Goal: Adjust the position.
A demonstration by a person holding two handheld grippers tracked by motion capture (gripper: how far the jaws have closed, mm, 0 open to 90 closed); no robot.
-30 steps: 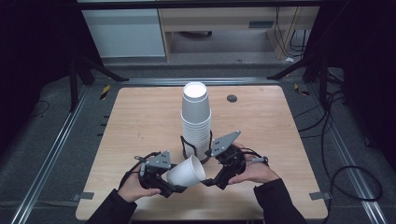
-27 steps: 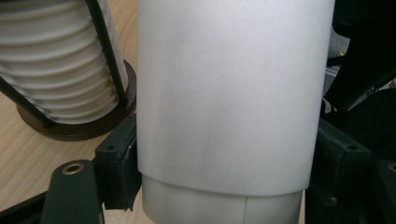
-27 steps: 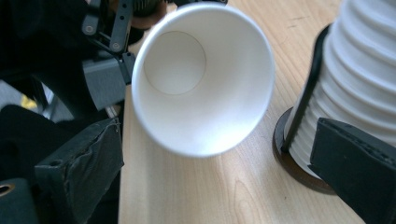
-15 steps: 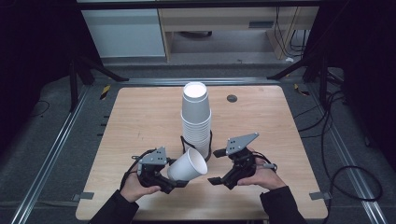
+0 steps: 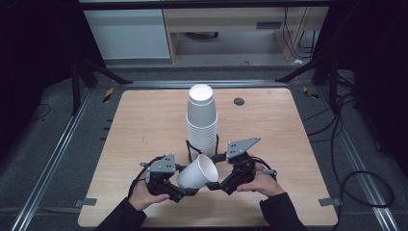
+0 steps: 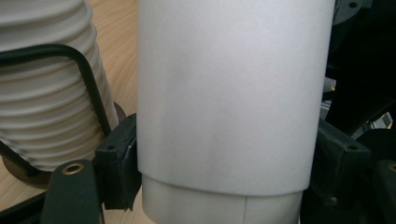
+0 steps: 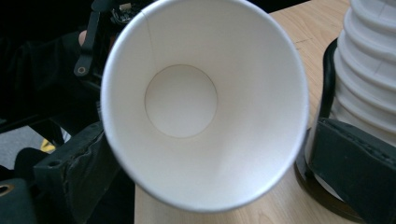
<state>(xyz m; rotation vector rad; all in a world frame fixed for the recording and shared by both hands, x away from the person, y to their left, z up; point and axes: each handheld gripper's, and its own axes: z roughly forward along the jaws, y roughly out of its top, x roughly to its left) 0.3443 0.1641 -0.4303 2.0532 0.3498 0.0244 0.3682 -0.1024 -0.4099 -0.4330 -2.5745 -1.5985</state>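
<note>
Single white paper cup (image 5: 196, 172) lying tipped on its side between the two grippers, mouth aimed toward the right gripper (image 5: 225, 182) and base toward the left gripper (image 5: 179, 190). Clamped by the left gripper's fingers (image 6: 117, 163) down near the base, one black pad pressed against each side of the cup wall, so closed in about as far as the cup allows. Looks like two cups nested, going by the second rim line peeking out below the outer wall in the left gripper view.

Right gripper's fingers (image 7: 350, 161) spread wide, one either side of the cup's open mouth. Hard to tell whether the pads actually touch the rim or just sit beside it, so no calling it a grip from that side. Straight look down into the cup from the right gripper view, round bottom showing dead centre between the fingers.

Tall stack of white cups (image 5: 202, 122) standing upright just beyond both sets of fingers, held in a black wire holder (image 5: 190, 147), ribbed rims showing close to the left gripper's left finger and close to the right gripper's right finger. Held cup just beside the stack's lower part, not touching as far as visible. All of it over the near half of the wooden surface (image 5: 144, 120), with a hand (image 5: 144, 195) wrapped round each gripper.
</note>
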